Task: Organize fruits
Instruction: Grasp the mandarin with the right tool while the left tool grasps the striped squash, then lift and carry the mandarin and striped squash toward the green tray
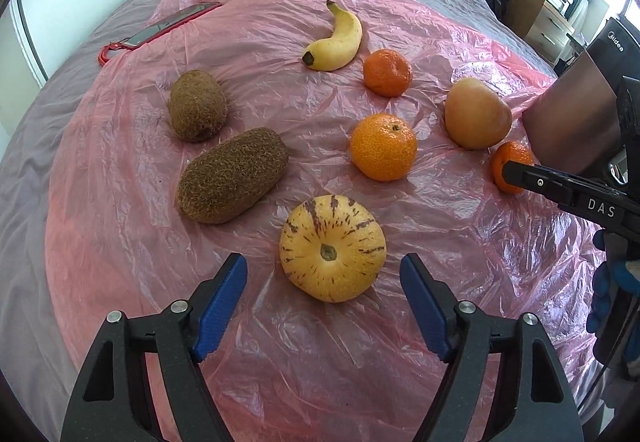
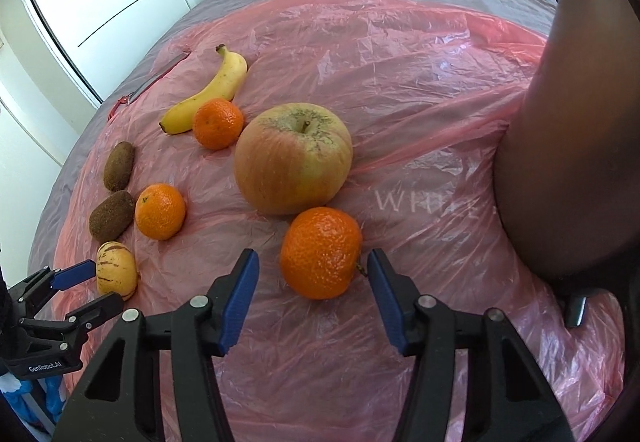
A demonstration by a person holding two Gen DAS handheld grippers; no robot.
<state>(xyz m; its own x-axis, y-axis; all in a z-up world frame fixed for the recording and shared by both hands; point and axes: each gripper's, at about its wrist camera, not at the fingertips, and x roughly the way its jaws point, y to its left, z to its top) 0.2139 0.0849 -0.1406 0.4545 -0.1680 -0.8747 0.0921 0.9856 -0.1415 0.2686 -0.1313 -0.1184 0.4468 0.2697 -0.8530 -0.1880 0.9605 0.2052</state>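
On the bed [image 1: 100, 145], over a grey cover, lies a crinkled pink plastic sheet [image 1: 400, 342] with all the fruit spread across it. Nearest the left gripper [image 1: 323, 274]: a yellow striped melon [image 1: 333, 248], stem end up, just ahead of the blue pads [image 1: 222, 306], jaws spread with nothing touching them. Left of the melon, two brown kiwis: the near kiwi [image 1: 233, 174] lying slantwise, the far kiwi [image 1: 198, 105] just behind it, apart. Toward the back, a banana [image 1: 336, 39], with a far mandarin [image 1: 387, 73] just beside its blunt end. Between kiwis and apple [image 1: 478, 113], a middle mandarin [image 1: 383, 146]. At the right edge, a near mandarin [image 1: 505, 161] partly hidden behind a black finger of the other tool.

From the right wrist view: right gripper [image 2: 313, 284] spread wide around that near mandarin [image 2: 321, 252], fruit between the blue fingers [image 2: 239, 298], not pressed; whether the right finger touches its small stem cannot be told. Apple [image 2: 292, 157] just behind it, nearly touching. Far left, left gripper [image 2: 94, 284] open beside the striped melon [image 2: 116, 270]. At the sheet's far left corner, a red-cased phone [image 1: 172, 23], lying flat. At the right, a dark rounded object [image 2: 560, 145], out of focus, unidentifiable.
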